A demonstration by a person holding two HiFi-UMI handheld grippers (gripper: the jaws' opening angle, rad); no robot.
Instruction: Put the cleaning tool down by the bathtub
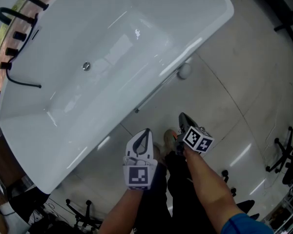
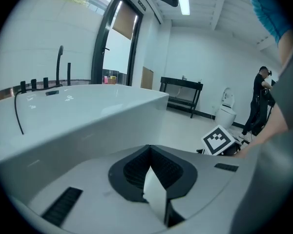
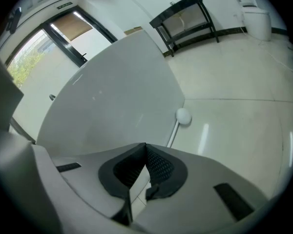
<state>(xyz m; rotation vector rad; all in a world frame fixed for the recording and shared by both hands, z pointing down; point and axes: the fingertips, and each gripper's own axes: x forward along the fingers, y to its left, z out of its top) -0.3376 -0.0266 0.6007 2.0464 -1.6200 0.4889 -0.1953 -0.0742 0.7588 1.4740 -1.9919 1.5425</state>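
The white bathtub [image 1: 53, 130] fills the upper left of the head view. The cleaning tool [image 1: 184, 71], a thin pole with a round white head, lies on the floor against the tub's outer wall; the right gripper view shows its head [image 3: 183, 116] too. My left gripper [image 1: 145, 130] hangs shut and empty above the floor near the tub's side. My right gripper [image 1: 181, 116] is beside it, jaws together with nothing between them, a little short of the pole's near end. Both sets of jaws [image 2: 149, 147] [image 3: 145, 145] meet at their tips.
Black taps [image 1: 14, 21] and a hose line the tub's far rim, and a drain [image 1: 86, 66] sits in its floor. Stand legs [image 1: 283, 150] are at the right. A black table [image 2: 181, 89], a toilet [image 2: 225, 112] and a person [image 2: 261, 101] are across the room.
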